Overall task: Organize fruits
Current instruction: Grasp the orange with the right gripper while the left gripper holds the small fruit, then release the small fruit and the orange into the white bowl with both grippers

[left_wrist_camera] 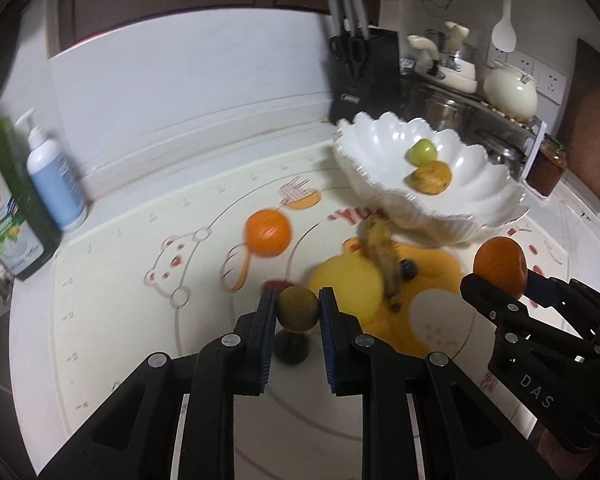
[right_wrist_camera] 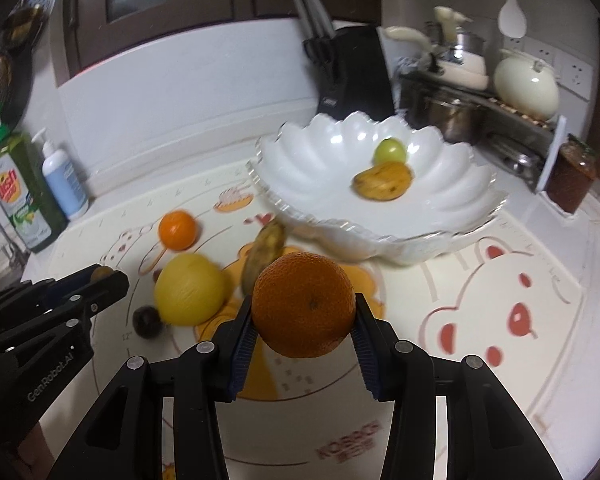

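Orange (right_wrist_camera: 305, 304): round, dimpled (stem scar visible).

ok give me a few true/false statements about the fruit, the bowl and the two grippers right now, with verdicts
1. The right gripper holds an orange. True.
2. The white bowl is empty. False: a green fruit and a yellow-brown fruit lie in it.
3. The left gripper holds a small brown fruit. True.
4. The large yellow fruit sits in the bowl. False: it is on the mat.
5. A second orange lies on the mat. True.
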A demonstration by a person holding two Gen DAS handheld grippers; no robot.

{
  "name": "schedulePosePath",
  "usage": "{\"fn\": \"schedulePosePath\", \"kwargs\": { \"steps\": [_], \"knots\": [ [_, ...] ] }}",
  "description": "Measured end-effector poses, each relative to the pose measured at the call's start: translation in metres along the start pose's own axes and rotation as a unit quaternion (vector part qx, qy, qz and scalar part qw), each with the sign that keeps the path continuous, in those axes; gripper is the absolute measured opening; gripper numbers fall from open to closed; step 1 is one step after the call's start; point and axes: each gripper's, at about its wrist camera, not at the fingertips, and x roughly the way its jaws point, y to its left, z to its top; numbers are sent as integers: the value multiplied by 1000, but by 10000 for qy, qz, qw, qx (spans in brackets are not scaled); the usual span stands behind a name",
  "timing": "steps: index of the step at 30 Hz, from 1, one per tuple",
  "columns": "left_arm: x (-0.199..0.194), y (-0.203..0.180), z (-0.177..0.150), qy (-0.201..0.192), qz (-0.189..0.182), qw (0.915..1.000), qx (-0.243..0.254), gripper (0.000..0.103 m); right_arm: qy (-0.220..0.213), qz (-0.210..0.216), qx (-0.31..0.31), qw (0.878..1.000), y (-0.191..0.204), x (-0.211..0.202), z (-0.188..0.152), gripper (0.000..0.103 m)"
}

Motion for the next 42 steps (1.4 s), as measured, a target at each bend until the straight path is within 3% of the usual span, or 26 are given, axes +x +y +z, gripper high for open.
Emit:
{"fn": "schedulePosePath", "kwargs": {
  "steps": [24,42],
  "knots": [
    [16,-65,80,-399,-396,9976,401,22,-594,-694,521,9945,-76,-19,56,46],
    [66,-87,113,-316,-328,9976,512,22,-540,-980,743,9909,-104,13,86,46]
  ]
}}
